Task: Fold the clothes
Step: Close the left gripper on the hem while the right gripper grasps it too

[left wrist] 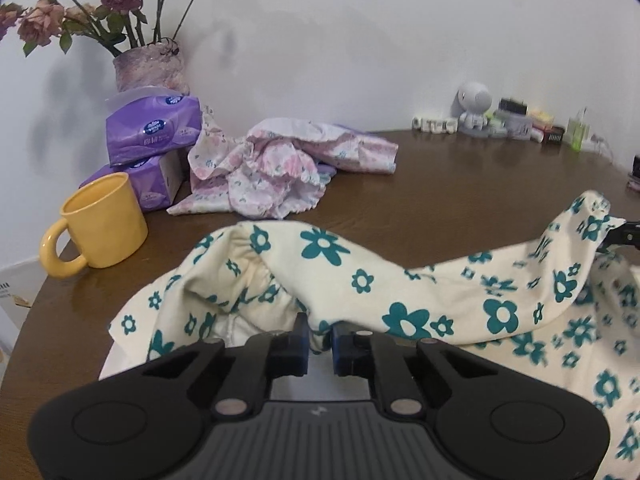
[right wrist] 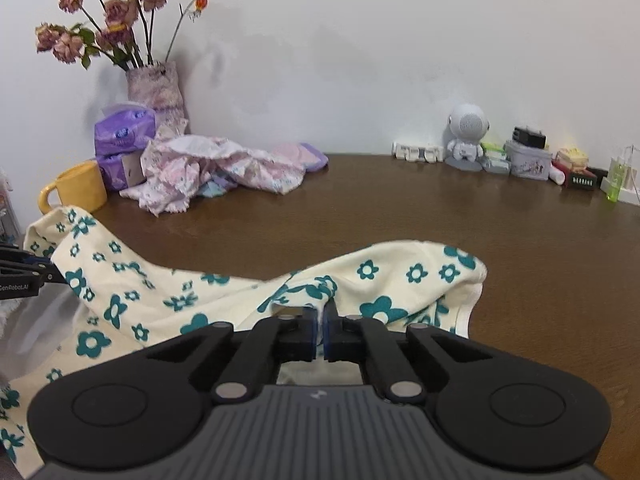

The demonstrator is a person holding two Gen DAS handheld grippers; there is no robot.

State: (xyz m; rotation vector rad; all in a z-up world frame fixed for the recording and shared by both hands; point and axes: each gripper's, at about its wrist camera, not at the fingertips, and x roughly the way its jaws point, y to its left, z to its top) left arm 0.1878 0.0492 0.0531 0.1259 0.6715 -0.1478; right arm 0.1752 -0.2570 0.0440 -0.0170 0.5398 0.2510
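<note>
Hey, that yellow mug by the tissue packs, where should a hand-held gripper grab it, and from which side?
Take the mug by its handle, coming from the near left. It stands upright with the handle sticking out that way, toward the table edge, clear of the tissue packs behind it. The body looks wide for the jaws, so the handle is probably the safer hold.

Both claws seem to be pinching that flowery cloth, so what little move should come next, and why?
Probably lift both together and draw them slightly apart. The left gripper and right gripper are each shut on the cream cloth, which sags rumpled between them on the table; stretching it flat would prepare a fold.
</note>
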